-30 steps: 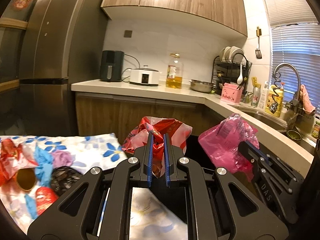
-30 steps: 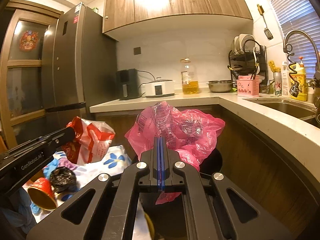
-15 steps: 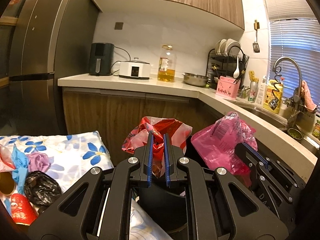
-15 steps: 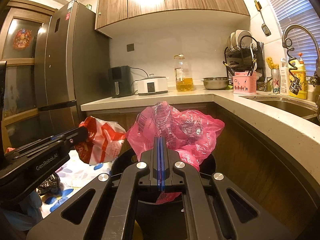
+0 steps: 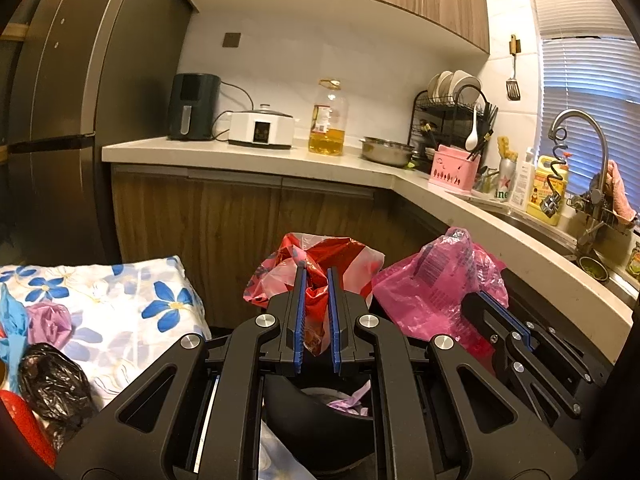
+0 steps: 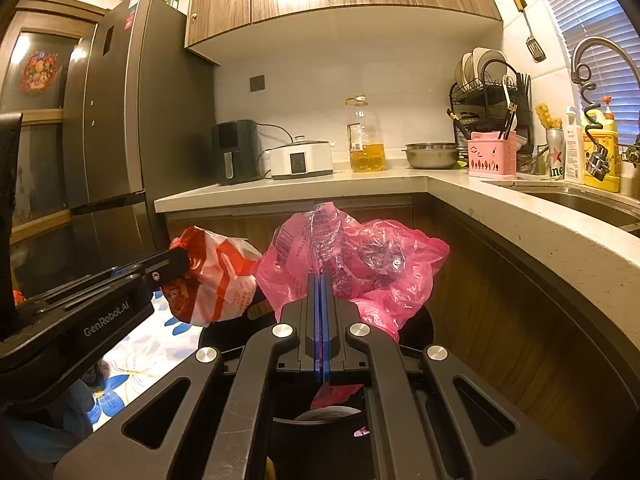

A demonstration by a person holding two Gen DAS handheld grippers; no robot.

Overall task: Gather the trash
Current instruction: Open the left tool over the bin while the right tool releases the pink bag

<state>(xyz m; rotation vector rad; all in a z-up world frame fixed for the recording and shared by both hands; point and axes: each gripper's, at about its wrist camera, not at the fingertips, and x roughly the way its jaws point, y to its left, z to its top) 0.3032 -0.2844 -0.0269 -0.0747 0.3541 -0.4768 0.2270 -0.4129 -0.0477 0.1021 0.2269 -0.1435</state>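
My left tongs point(image 5: 316, 312) clamp the red bag point(image 5: 320, 256), right tongs point(image 6: 320, 320) the pink bag point(image 6: 360, 256), both over the bin point(image 6: 416, 320); scraps point(image 5: 52, 376) wait on the tabletop point(image 5: 120, 300).

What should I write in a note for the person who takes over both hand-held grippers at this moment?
Left hand-held gripper: shut on the red and white bag.
Right hand-held gripper: shut on the pink bag.
Both bags hang above the black bin, which already holds some trash.
Done: both bags are picked up and brought to the bin.
Left: drop both bags in. A black bag, a purple wad and blue and red pieces remain on the flowered cloth.
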